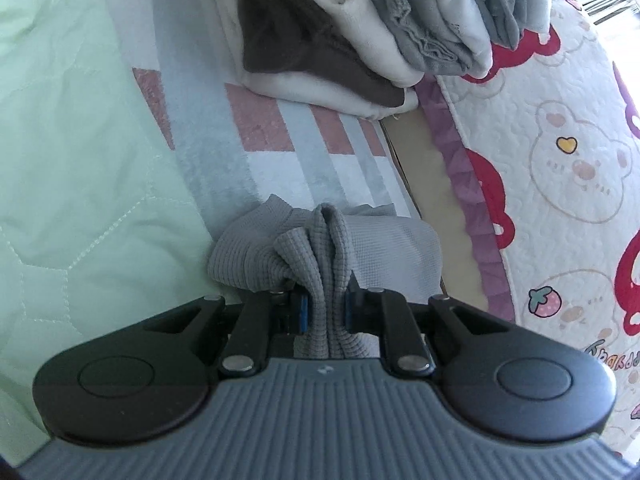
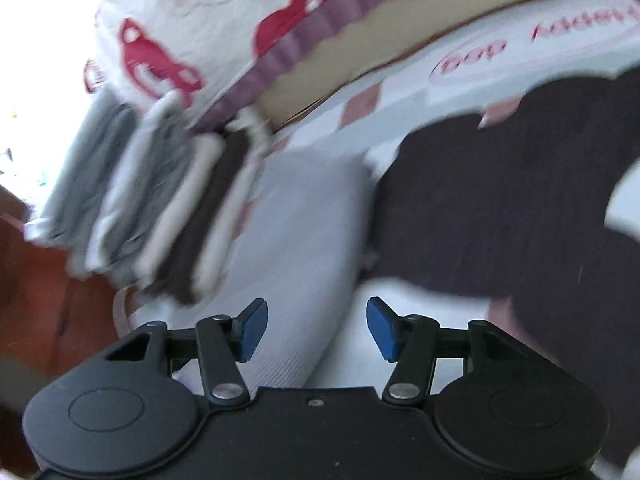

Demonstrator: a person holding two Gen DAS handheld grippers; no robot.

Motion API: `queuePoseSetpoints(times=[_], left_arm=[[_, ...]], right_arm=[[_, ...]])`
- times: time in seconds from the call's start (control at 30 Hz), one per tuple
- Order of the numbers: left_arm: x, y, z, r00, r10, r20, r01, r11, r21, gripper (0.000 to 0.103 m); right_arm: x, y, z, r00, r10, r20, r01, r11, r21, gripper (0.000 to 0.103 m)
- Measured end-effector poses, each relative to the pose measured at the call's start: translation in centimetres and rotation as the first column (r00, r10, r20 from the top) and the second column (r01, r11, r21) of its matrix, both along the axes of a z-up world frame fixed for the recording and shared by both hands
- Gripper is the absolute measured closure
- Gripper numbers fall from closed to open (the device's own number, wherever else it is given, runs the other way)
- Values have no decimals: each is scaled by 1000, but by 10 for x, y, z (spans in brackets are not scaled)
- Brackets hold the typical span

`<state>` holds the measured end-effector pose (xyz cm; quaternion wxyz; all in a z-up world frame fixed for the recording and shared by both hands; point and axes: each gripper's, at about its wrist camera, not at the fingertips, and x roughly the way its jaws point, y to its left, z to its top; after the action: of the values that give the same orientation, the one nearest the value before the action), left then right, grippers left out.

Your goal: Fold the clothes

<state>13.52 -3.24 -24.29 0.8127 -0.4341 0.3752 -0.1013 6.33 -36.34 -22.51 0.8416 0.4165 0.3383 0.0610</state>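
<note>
Left wrist view: left gripper (image 1: 325, 312) has its jaws pressed in on a bunched ridge of grey waffle-knit garment (image 1: 316, 252); the cloth passes between the blue pads and hangs back toward the gripper body. The rest of the garment lies crumpled just ahead, on a pink, blue and white checked bedsheet (image 1: 280, 152). To the left, a pale green quilted blanket (image 1: 72, 160). Beyond, a stack of folded grey, white and dark brown clothes (image 1: 360, 28) rests on the sheet. To the right, a white quilted coverlet with bear and red-bow print and a purple frill (image 1: 560, 168).

Right wrist view (motion-blurred): right gripper (image 2: 318, 328) has its jaws spread wide, nothing between the blue pads. Under and ahead of it, a pale grey ribbed cloth (image 2: 304, 216), likely the same garment, though the blur leaves this unsure. To the right lies a dark brown garment spread loosely (image 2: 500, 216). The folded stack appears on the left, seen edge-on.

Judgement: the step in hand looks like handling the grey piece, with one end gathered by the left gripper. That would fit either lifting it to spread for folding or carrying it, partly folded, toward the stack; the bunching hides any fold. Next move calls for the open right gripper to find a clean edge or corner, not a wad.
</note>
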Motion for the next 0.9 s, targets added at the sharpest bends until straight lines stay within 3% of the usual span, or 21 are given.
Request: queuePoseSetpoints(times=[0.03,0.2,0.37,0.47,0.5,0.6,0.67,0.8,0.9], left_arm=[[-2,2,-2,1000,-5,-5,5,1000,-1,89],[-1,5,-14,999,-16,-41,15,1000,-16,89],[10,9,-18,995,-69,-73,69,998,-12,87],[24,1,-25,990,-135,-48,135,991,-6,86],[27,-2,-26,987,-154,-37,155,988,12,88],[24,-13,-11,979,-197,45,188,969,160,90],[13,-22,13,970,-216,111,178,943,282,90],[-10,-22,66,949,-223,222,117,905,408,90],[-34,-11,114,909,-247,335,57,871,488,90]], right_arm=[[7,-2,-3,1000,-9,-1,8,1000,-17,54],[41,-9,-15,999,-51,-1,51,993,-104,54],[75,-16,-27,996,-90,7,89,978,-186,43],[89,-6,-32,996,-47,78,62,977,-203,33],[96,-3,-33,995,-26,97,47,975,-215,32],[106,-4,-24,987,38,158,-2,975,-221,69],[103,-1,-10,976,71,206,-19,969,-244,72],[79,27,42,943,139,302,-18,928,-372,72],[60,47,91,898,185,400,12,897,-442,72]])
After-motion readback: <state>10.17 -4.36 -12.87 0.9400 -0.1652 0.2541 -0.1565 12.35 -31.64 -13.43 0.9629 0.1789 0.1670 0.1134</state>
